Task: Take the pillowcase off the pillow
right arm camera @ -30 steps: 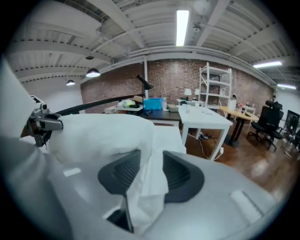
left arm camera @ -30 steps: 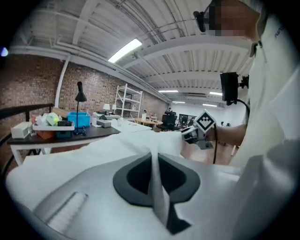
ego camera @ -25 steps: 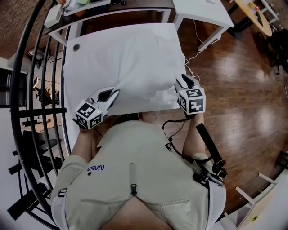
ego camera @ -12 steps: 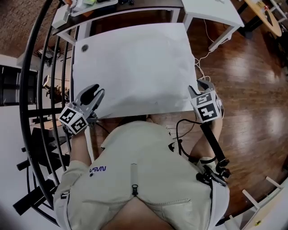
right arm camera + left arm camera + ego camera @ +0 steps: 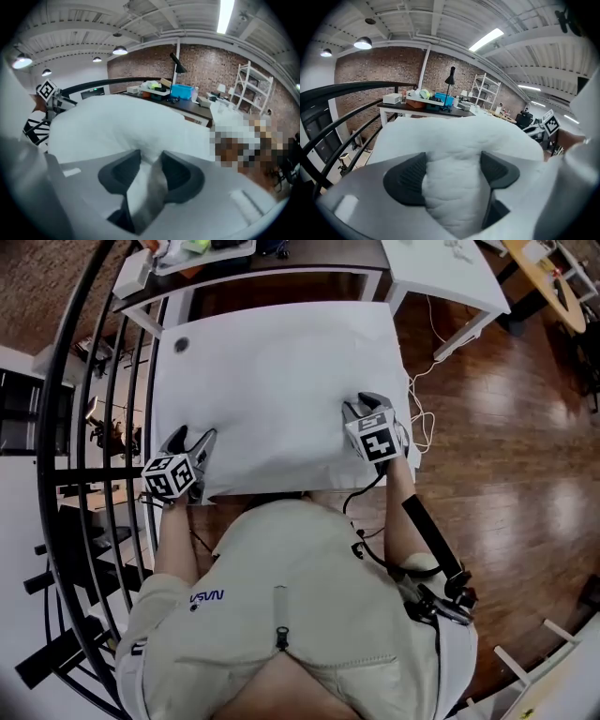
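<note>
A white pillow in its white pillowcase (image 5: 281, 381) lies across a white table (image 5: 173, 329) in front of me. My left gripper (image 5: 192, 440) is at the pillow's near left corner. Its jaws are opening wide, and a puffy bulge of the pillow (image 5: 454, 140) fills the gap between the dark pads (image 5: 405, 178). My right gripper (image 5: 362, 406) is at the near right corner. There, in the right gripper view, the right gripper (image 5: 150, 169) is shut on a pinched fold of the pillowcase (image 5: 117, 126).
A black curved railing (image 5: 89, 381) runs along the left. A dark desk with clutter (image 5: 206, 251) stands beyond the pillow, and a white table (image 5: 445, 268) stands at the back right. A white cable (image 5: 422, 418) trails on the wooden floor to the right.
The left gripper swung out left of the pillow, then came back to its near left corner with jaws spread wide. The right gripper stayed shut at the near right corner.
</note>
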Motion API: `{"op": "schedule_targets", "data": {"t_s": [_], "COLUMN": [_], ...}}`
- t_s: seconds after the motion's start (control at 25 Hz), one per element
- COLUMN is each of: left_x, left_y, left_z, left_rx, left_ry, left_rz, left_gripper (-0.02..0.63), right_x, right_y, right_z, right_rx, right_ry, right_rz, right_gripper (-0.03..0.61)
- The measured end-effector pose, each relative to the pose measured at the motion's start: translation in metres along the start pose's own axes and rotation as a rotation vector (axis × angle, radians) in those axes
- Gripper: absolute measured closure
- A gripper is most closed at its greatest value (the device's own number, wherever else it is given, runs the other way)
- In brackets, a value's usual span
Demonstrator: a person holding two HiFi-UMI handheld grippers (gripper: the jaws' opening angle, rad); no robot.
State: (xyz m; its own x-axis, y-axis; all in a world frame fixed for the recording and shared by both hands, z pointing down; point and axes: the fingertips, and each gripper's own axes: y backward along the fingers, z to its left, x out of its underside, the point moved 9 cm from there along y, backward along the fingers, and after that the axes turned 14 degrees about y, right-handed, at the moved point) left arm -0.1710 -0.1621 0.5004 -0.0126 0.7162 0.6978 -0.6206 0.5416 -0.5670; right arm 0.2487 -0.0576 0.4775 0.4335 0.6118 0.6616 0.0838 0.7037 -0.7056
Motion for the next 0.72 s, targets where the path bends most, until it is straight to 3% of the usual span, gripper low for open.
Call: {"op": "schedule_targets", "data": {"t_s": [0.08, 0.16, 0.2, 0.36, 0.52, 0.64, 0.72], "left_x": [-0.001, -0.011, -0.019, -0.059, -0.098, -0.107, -0.098], "left_y": [-0.002, 0.004, 0.010, 0.035, 0.040, 0.023, -0.003], "left_z": [-0.003, -0.005, -0.006, -0.022, -0.062, -0.081, -0.081], "left_rx": [0.014, 0.025, 0.037, 0.115, 0.220, 0.256, 0.232], "left_ry": [-0.043, -0.075, -0.069, -0.055, -0.155, -0.212, -0.215], "left_rz": [0.011, -0.020, -0.053, -0.226, -0.333, -0.326, -0.275], "left_gripper": [0.323, 0.528, 0.598, 0.603, 0.603, 0.601, 0.601], "right_x": [0.004, 0.000, -0.005, -0.033, -0.034, -0.013, 0.005], "right_y": [-0.010, -0.006, 0.001, 0.044, 0.084, 0.086, 0.069], "right_z": [0.014, 0.021, 0.019, -0.002, -0.014, -0.029, -0.037], "right_rx": [0.062, 0.143, 0.180, 0.300, 0.425, 0.437, 0.430], "right_ry": [0.032, 0.049, 0.038, -0.029, -0.078, -0.140, -0.162], "right_rz": [0.023, 0.007, -0.022, -0.213, -0.290, -0.254, -0.197], "right_gripper": [0.481, 0.539, 0.549, 0.566, 0.568, 0.566, 0.565]}}
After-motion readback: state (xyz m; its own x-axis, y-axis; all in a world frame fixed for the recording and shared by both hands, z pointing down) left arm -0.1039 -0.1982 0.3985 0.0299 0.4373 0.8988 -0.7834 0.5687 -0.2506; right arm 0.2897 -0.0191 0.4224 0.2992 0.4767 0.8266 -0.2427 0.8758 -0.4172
